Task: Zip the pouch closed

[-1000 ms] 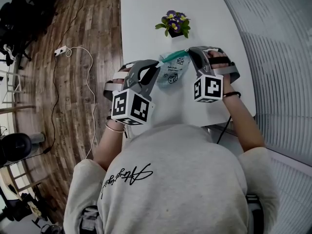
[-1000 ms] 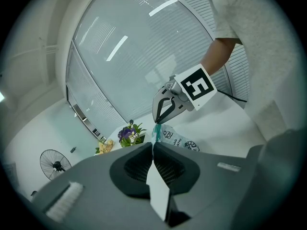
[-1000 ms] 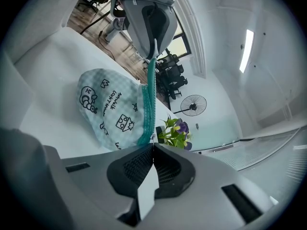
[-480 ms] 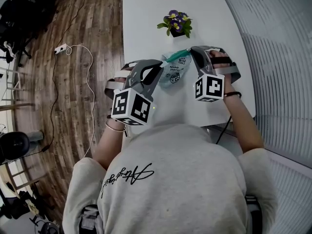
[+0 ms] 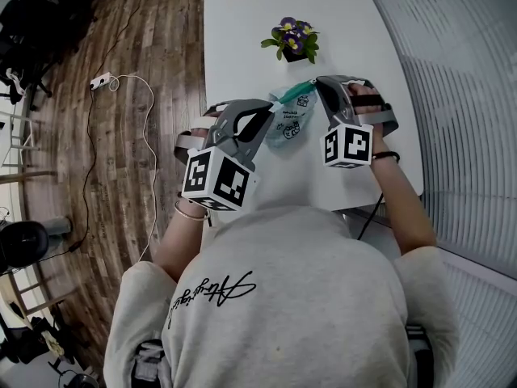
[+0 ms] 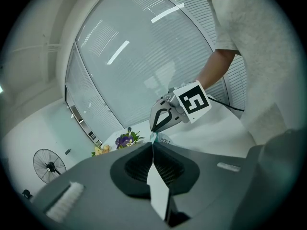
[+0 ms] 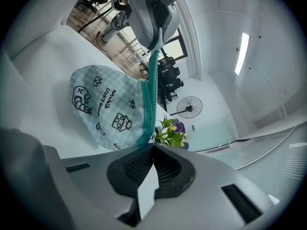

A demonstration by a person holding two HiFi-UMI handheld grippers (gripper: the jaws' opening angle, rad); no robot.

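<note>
In the head view, the pouch [image 5: 287,121] is seen on the white table [image 5: 242,23], near the flower pot [image 5: 292,40] on the person's side of it. It is stretched between the left gripper [image 5: 271,104] and the right gripper [image 5: 317,84].

In the left gripper view, the jaws are pressed together on one end of the pouch, right of the flower pot.

In the right gripper view, the jaws are clamped on the other end of the teal zip edge [image 7: 152,95], just before the flower pot.
</note>
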